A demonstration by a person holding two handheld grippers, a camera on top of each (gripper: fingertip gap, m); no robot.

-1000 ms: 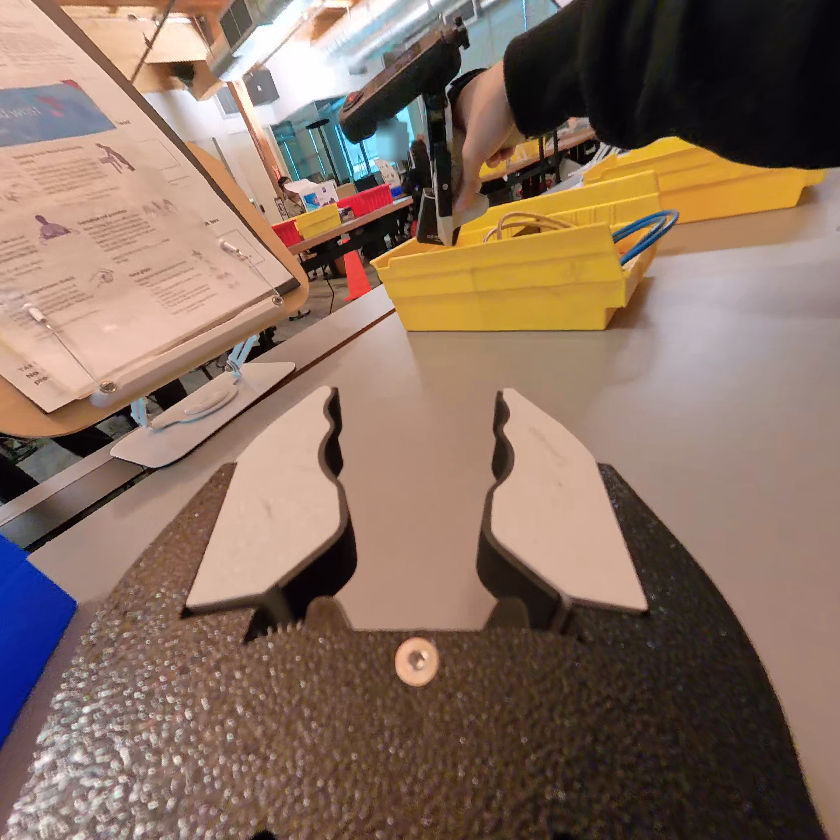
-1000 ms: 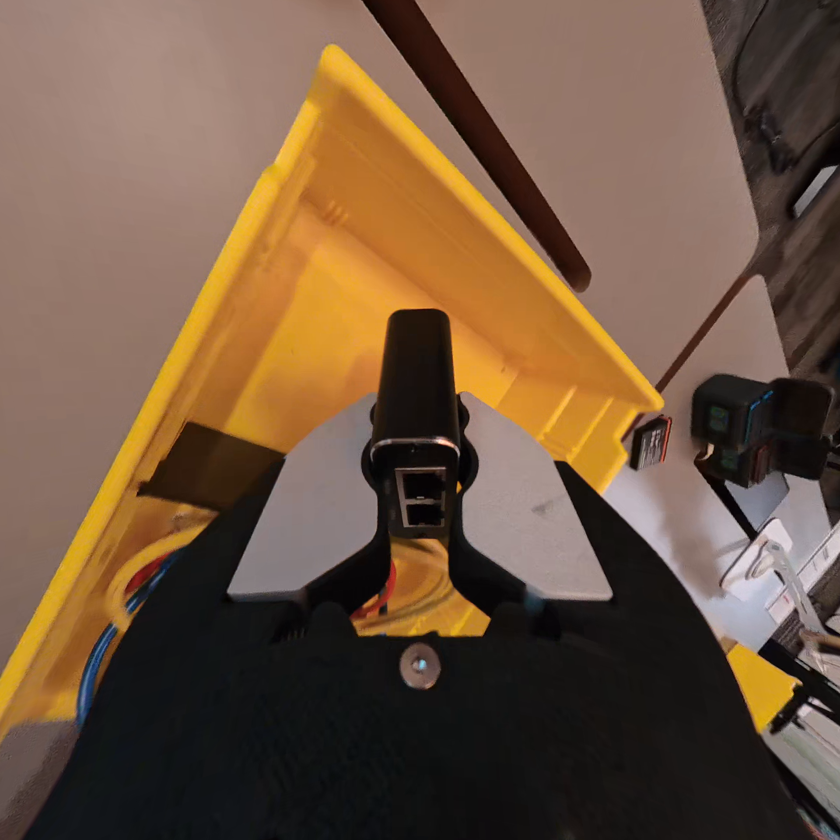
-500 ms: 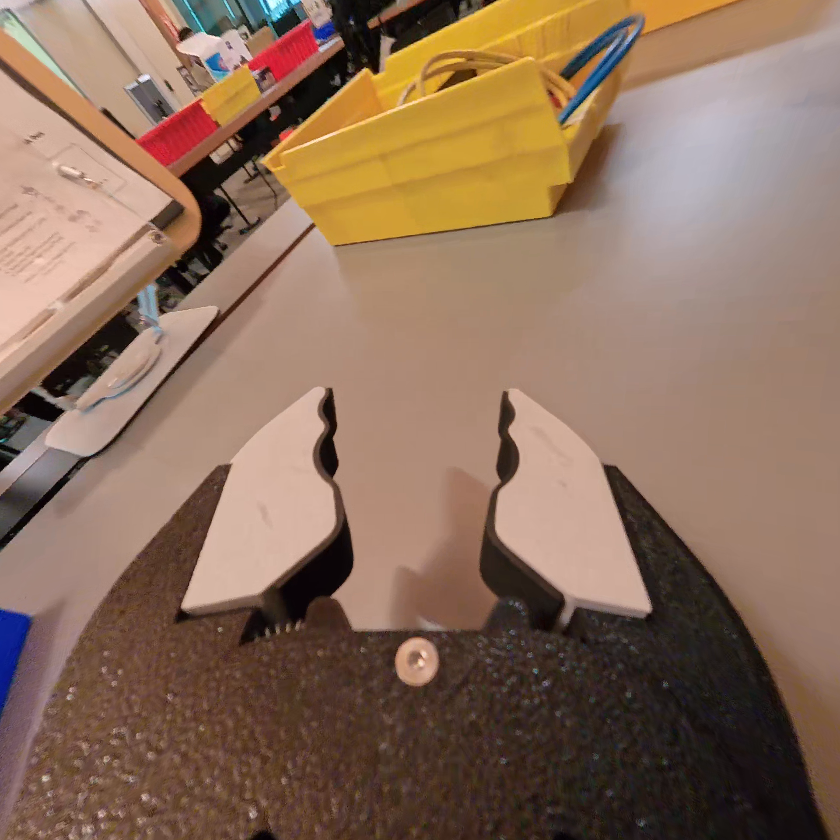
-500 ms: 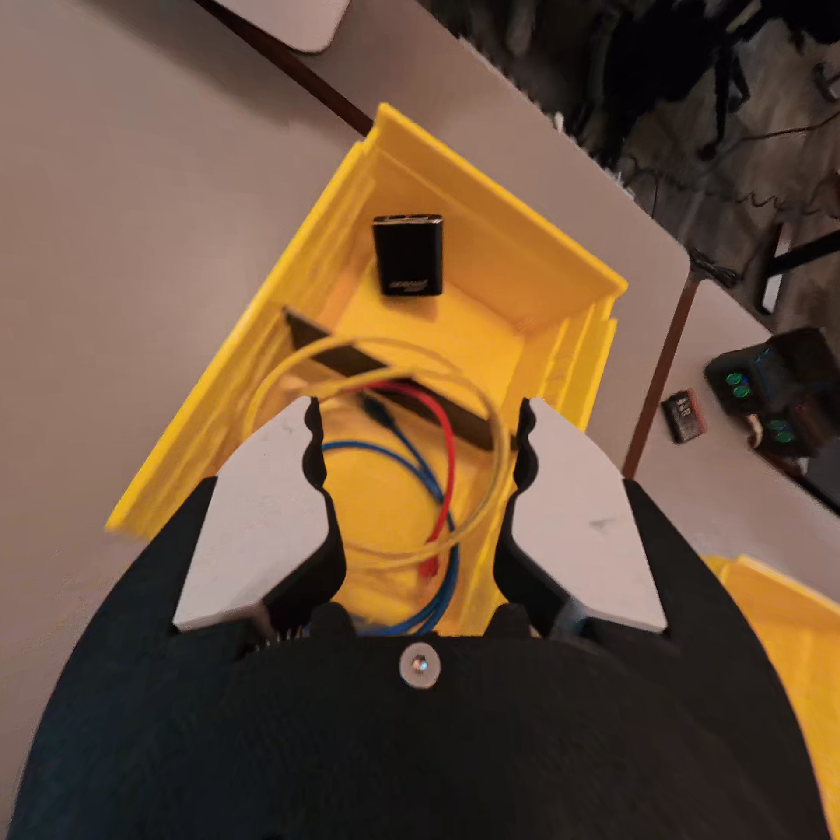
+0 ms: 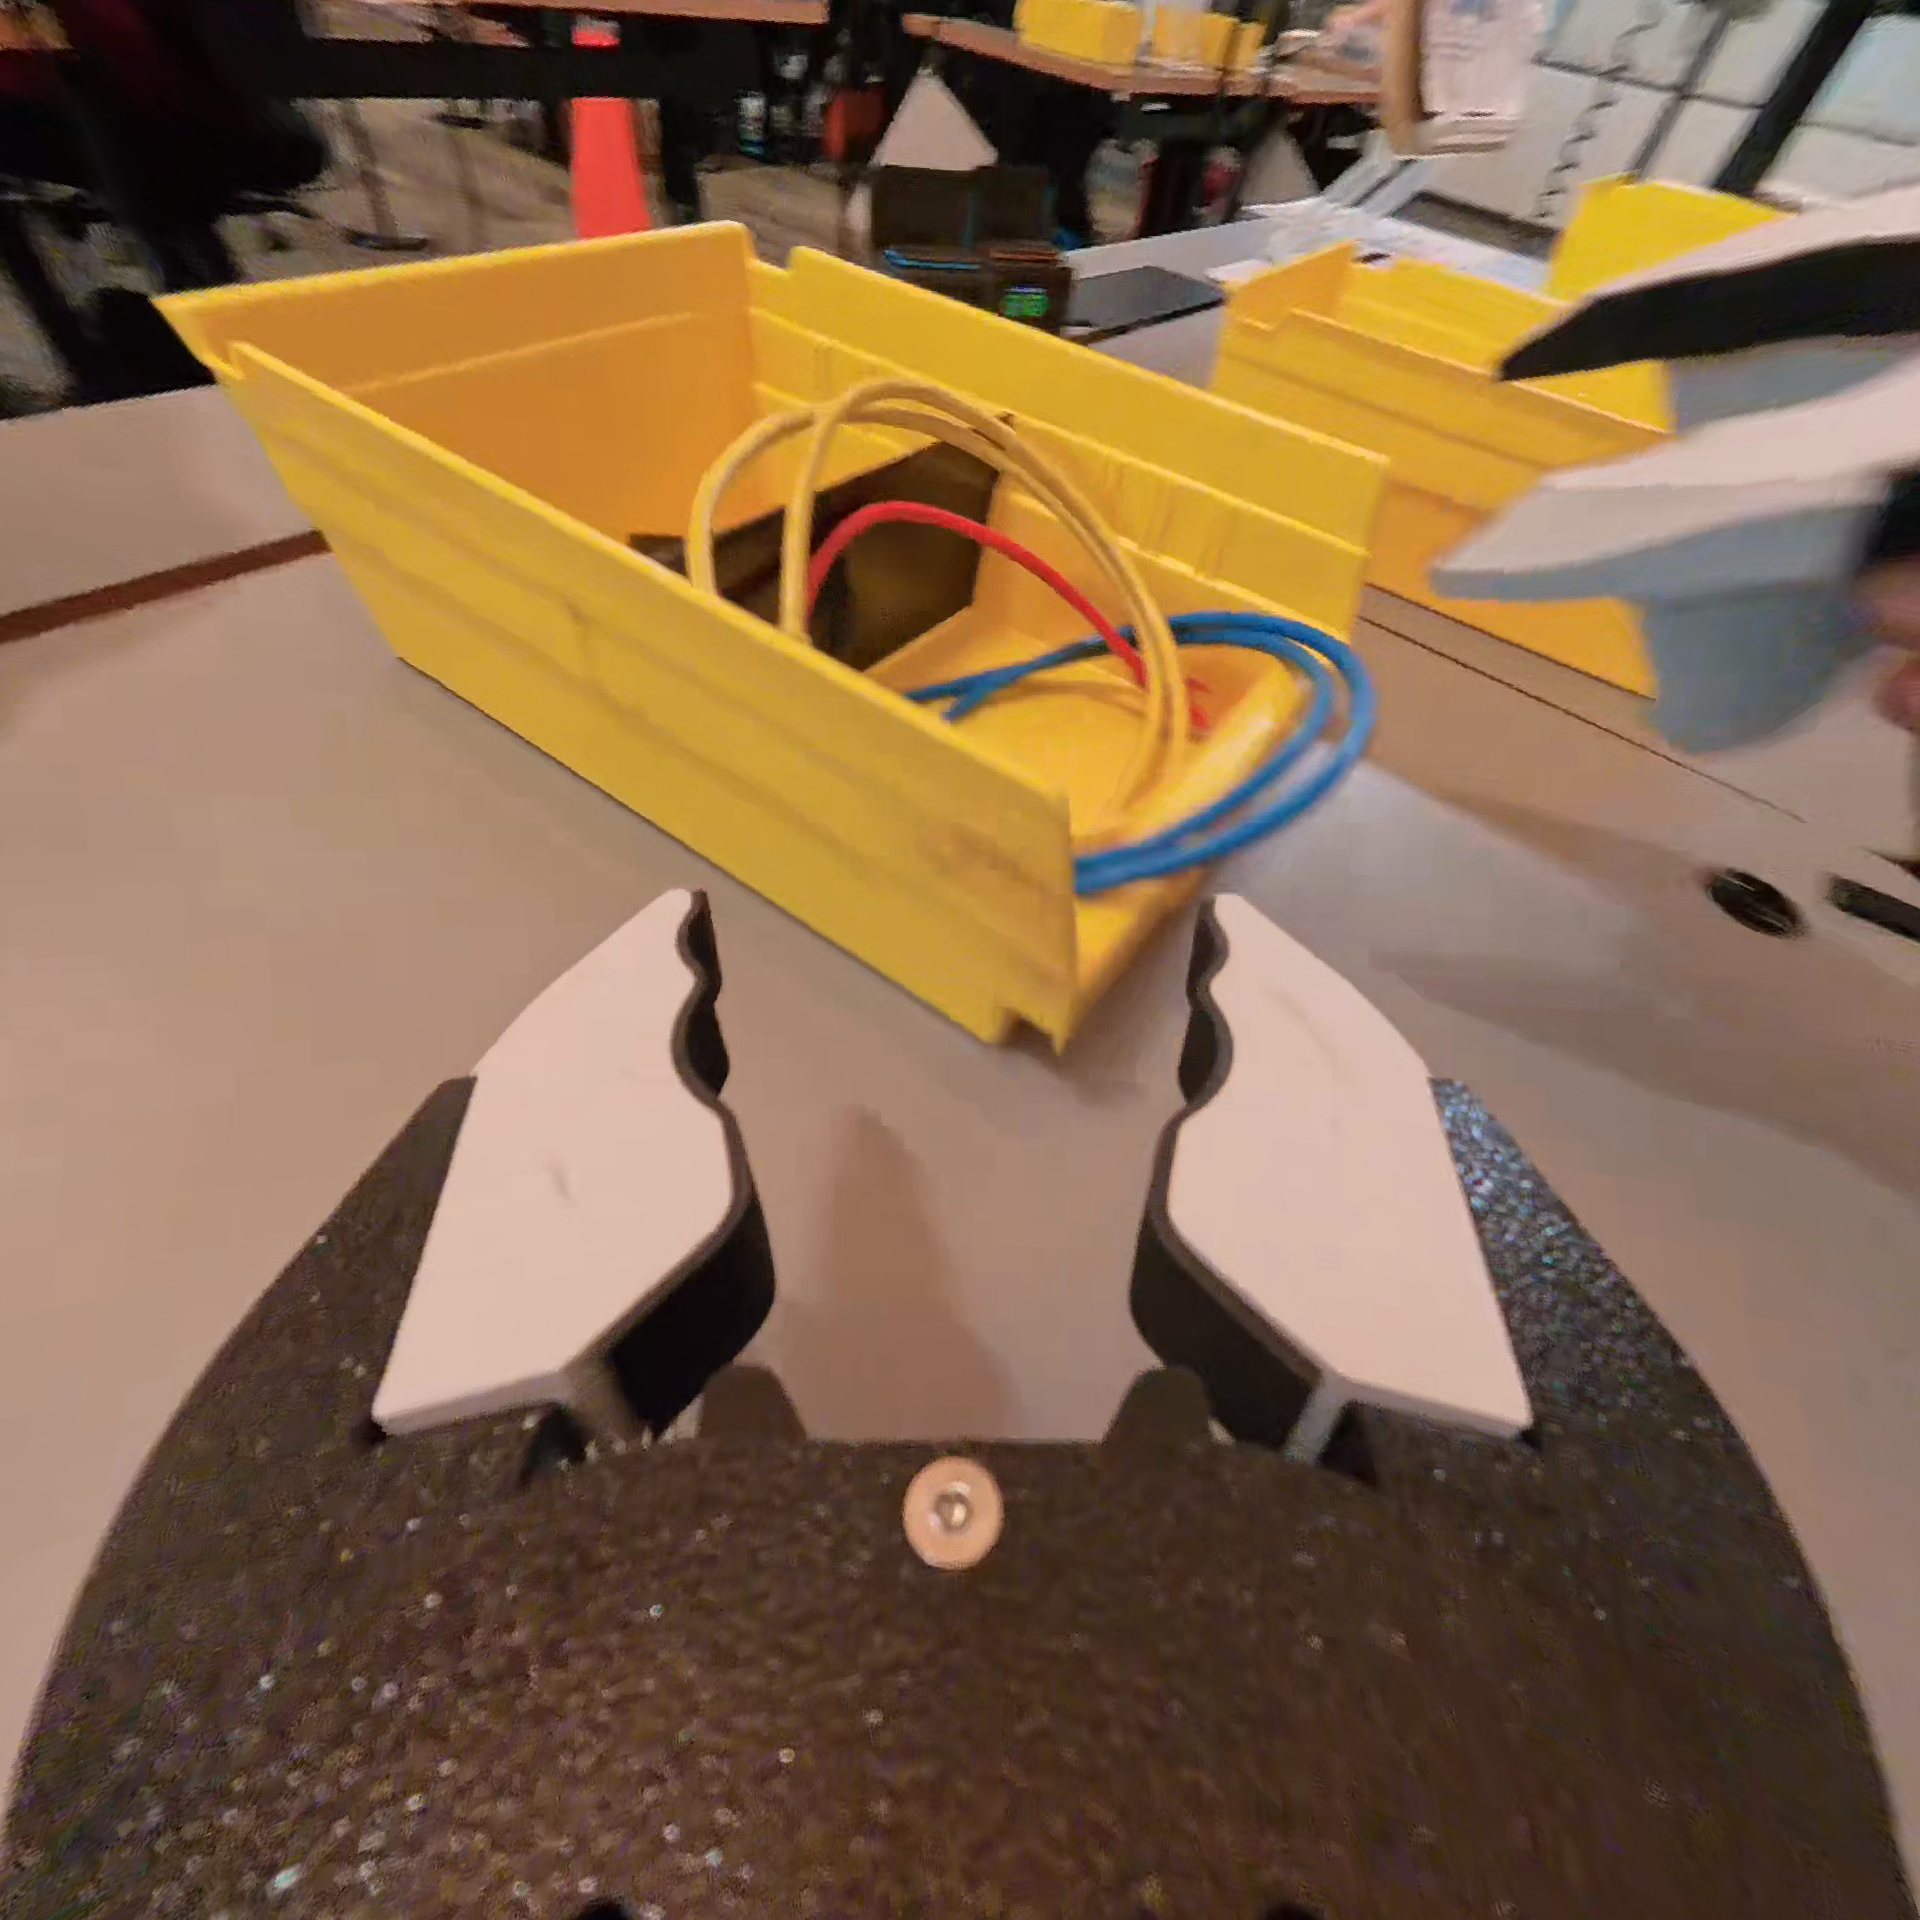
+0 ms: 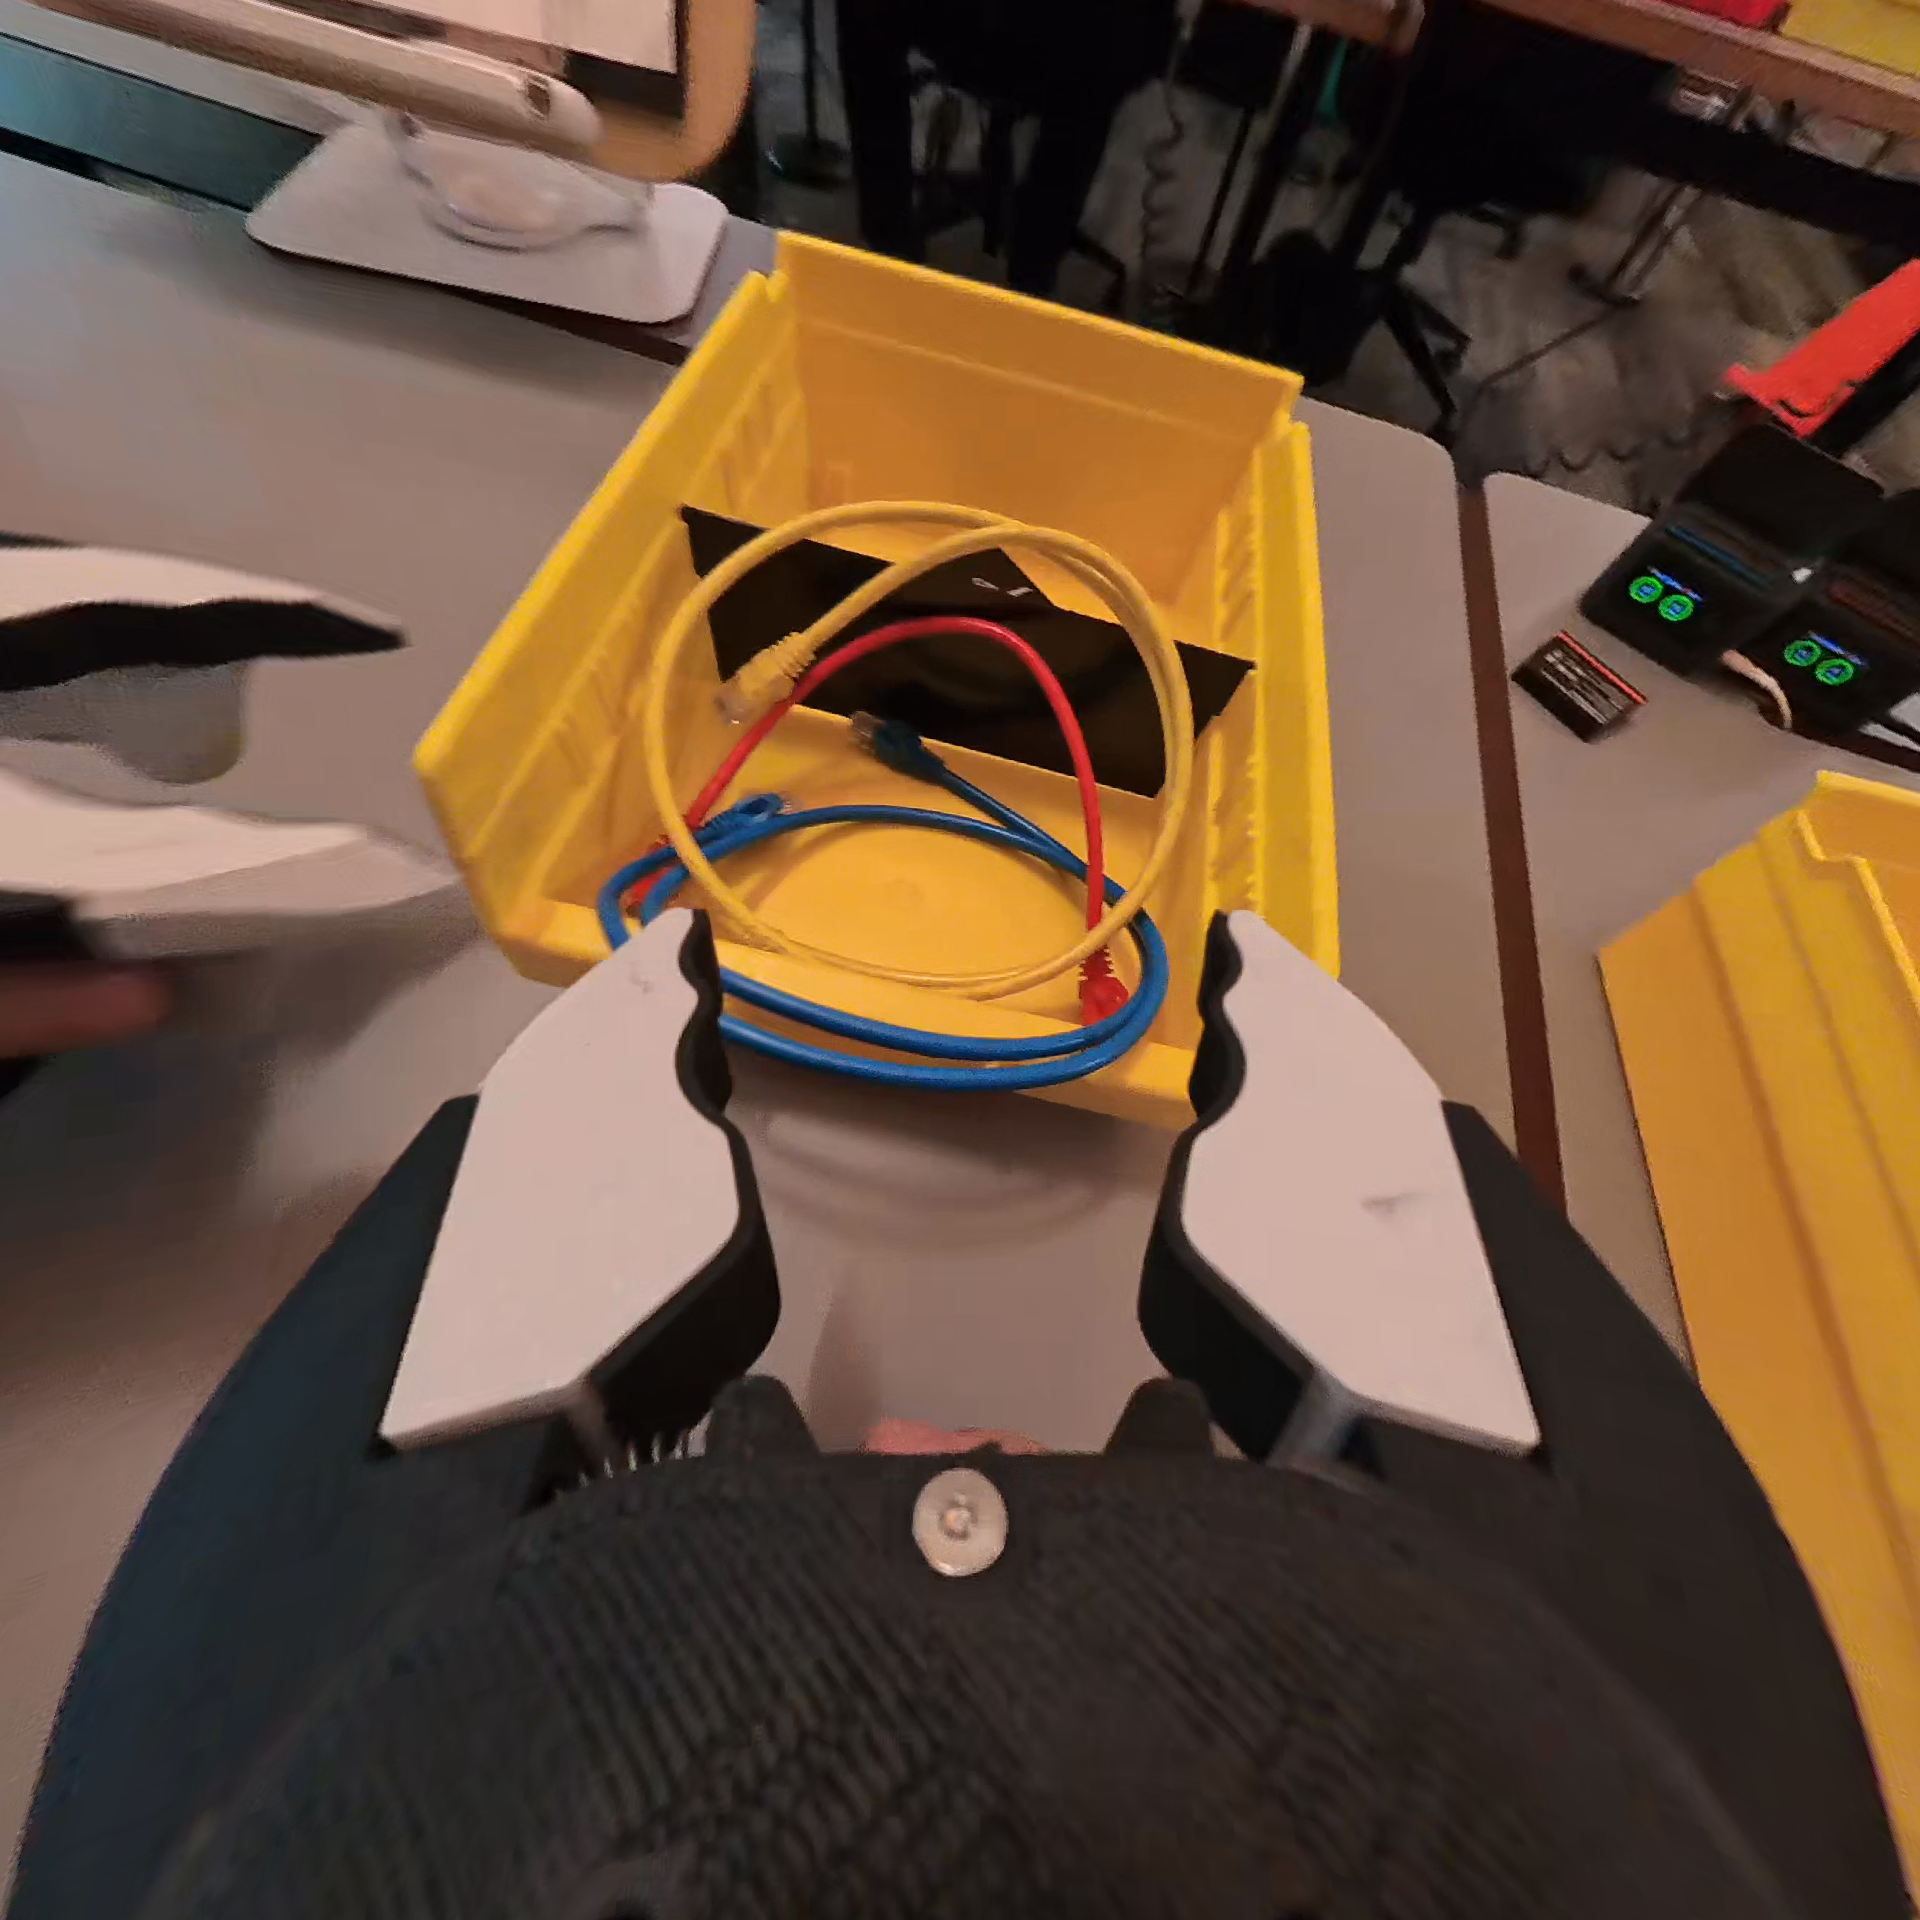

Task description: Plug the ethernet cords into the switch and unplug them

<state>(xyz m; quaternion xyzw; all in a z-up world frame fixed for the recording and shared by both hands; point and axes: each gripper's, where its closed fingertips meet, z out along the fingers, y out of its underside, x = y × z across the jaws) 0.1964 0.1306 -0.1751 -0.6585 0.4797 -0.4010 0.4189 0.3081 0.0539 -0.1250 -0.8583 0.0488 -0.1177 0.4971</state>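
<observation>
Ethernet cords (image 6: 914,831) lie coiled in the yellow bin (image 6: 997,416), centre frame of your right wrist view.
Your right gripper (image 6: 956,997) and left gripper (image 5: 951,977) both hang over the grey table (image 5: 260,883) near the bin, fingers apart, gripping nothing.

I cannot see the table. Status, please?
Both hand-held grippers, left and right, open, empty. Cords loose in bin. Switch not visible.
</observation>
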